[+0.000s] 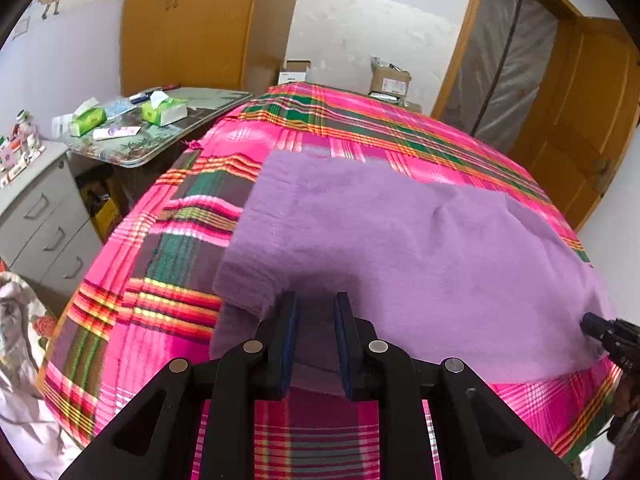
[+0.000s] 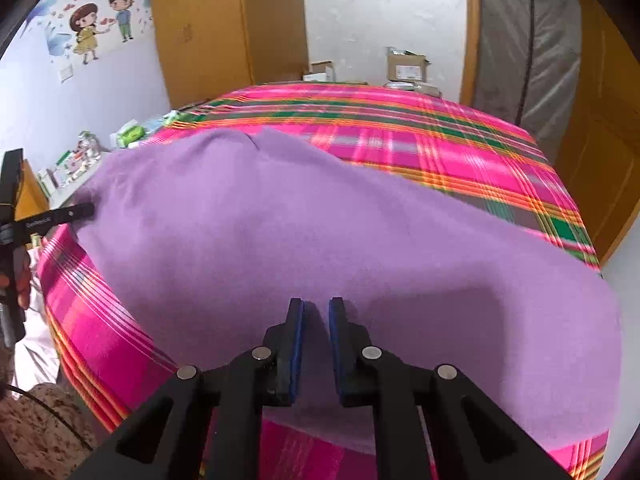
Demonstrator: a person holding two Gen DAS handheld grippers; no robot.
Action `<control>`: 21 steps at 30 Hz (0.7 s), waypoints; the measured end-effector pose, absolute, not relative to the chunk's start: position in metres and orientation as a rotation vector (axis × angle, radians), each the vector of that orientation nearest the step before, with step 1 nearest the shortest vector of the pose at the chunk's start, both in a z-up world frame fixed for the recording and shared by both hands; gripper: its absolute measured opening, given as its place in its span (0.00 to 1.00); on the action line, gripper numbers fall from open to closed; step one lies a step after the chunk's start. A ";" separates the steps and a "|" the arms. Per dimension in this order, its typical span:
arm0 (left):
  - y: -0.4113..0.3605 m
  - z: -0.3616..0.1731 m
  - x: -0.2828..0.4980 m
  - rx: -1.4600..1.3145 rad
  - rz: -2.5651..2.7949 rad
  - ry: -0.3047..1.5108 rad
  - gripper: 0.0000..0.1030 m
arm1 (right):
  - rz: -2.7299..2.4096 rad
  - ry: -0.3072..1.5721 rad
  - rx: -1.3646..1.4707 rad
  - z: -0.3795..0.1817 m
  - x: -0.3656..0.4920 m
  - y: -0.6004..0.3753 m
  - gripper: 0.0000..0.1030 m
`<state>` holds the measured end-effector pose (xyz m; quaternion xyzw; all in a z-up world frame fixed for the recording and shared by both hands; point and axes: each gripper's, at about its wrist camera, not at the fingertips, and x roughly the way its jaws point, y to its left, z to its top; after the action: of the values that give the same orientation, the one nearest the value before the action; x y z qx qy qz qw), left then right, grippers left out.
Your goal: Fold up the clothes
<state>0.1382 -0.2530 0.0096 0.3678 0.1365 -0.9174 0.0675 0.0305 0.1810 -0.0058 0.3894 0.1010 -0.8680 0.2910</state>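
left tongs (image 1: 316, 304): nearly closed, pinching purple cloth (image 1: 400, 240) near edge | right tongs (image 2: 316, 308): same, gripping cloth | cloth spreads toward 12 o'clock over plaid bed (image 1: 360, 120)

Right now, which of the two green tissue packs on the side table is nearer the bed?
The right tissue pack, with a white tissue sticking up; the other pack lies further left, toward the drawers.

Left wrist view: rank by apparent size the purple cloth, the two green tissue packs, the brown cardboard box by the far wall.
1. purple cloth, by far the largest, partly because it lies nearest the camera.
2-3. The two green tissue packs and the cardboard box look alike; the box sits farther off, so I won't rank them.
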 end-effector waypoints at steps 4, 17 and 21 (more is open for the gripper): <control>-0.257 0.026 0.133 1.042 -2.771 0.401 0.18 | -2.283 0.210 0.992 0.009 0.017 0.169 0.12; -0.244 0.049 0.062 1.068 -2.858 0.313 0.19 | -2.121 0.231 1.076 -0.008 -0.008 0.119 0.12; -0.243 0.044 0.041 1.112 -2.847 0.290 0.19 | -2.144 0.204 1.019 0.013 -0.023 0.120 0.12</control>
<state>0.0411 -0.2432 0.0436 0.3620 0.0944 -0.9267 0.0356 -0.0230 0.1199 0.0129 0.3971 0.0793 -0.8360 0.3703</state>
